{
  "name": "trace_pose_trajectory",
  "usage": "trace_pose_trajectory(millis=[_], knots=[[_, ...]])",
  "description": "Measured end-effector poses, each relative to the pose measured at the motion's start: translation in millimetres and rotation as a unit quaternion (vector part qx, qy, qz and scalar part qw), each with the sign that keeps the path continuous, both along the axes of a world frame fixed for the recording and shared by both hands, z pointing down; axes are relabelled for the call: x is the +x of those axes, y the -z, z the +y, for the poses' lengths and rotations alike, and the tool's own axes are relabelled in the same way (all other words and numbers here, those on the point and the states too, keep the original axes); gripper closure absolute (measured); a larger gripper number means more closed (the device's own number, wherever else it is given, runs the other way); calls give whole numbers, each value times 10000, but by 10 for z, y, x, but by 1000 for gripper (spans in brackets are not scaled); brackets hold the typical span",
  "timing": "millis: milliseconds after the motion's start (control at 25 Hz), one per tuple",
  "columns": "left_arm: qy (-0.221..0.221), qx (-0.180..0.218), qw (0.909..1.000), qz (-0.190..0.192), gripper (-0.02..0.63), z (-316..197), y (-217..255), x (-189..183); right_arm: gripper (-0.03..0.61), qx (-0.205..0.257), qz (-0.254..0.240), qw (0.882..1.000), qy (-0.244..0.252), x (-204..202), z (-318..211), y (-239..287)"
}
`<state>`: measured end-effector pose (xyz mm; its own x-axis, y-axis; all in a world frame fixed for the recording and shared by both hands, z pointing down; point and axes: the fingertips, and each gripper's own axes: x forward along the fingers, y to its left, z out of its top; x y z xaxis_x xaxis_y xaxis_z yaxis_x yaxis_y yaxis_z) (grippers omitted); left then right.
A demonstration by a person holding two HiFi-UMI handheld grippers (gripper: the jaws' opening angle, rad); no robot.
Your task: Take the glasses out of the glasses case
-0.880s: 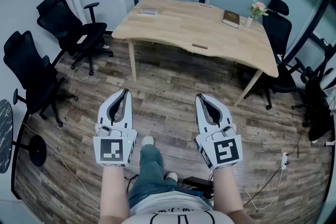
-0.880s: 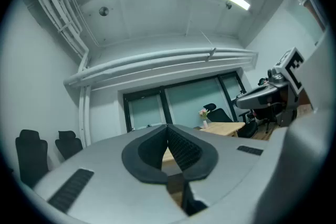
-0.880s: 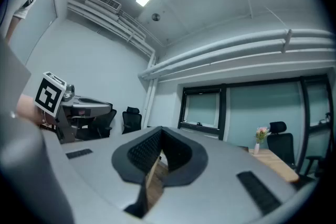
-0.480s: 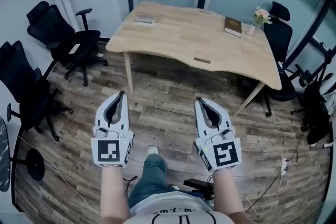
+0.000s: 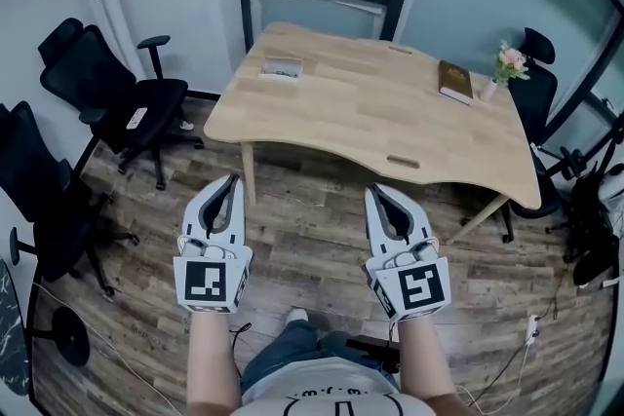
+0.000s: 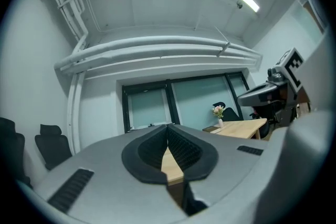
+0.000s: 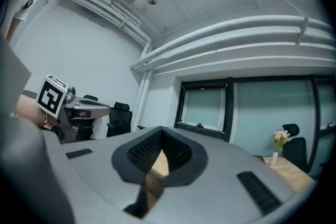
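Observation:
A small flat case, likely the glasses case (image 5: 281, 68), lies at the far left of the wooden table (image 5: 370, 117); it is too small to tell whether it stands open. Both grippers are held level over the floor, well short of the table. My left gripper (image 5: 232, 179) has its jaws closed tip to tip with nothing between them, as the left gripper view (image 6: 168, 126) confirms. The right gripper (image 5: 373, 191) is likewise shut and empty, its tips meeting in the right gripper view (image 7: 160, 130).
A brown book (image 5: 455, 81) and a small vase of flowers (image 5: 507, 64) sit at the table's far right. Black office chairs stand at the left (image 5: 112, 88) and at the right (image 5: 542, 127). Cables and a power strip (image 5: 532, 326) lie on the floor at right.
The person has stepped forward, so the table now sits nearer and lower in the head view. Both grippers kept their pose, shut and side by side.

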<state>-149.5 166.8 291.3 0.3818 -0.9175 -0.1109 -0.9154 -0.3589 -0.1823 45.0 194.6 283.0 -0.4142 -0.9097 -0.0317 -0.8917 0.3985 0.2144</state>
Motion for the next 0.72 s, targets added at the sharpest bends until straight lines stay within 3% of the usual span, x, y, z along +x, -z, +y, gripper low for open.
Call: trace_pose_trajectory(millis=[440, 720], knots=[[66, -104, 9998, 153, 597, -1018, -141, -161, 568, -65, -59, 9997, 219, -215, -1087, -130], [97, -308, 9994, 77, 597, -2018, -321, -246, 568, -173, -116, 9991, 379, -392, -2183, -285]])
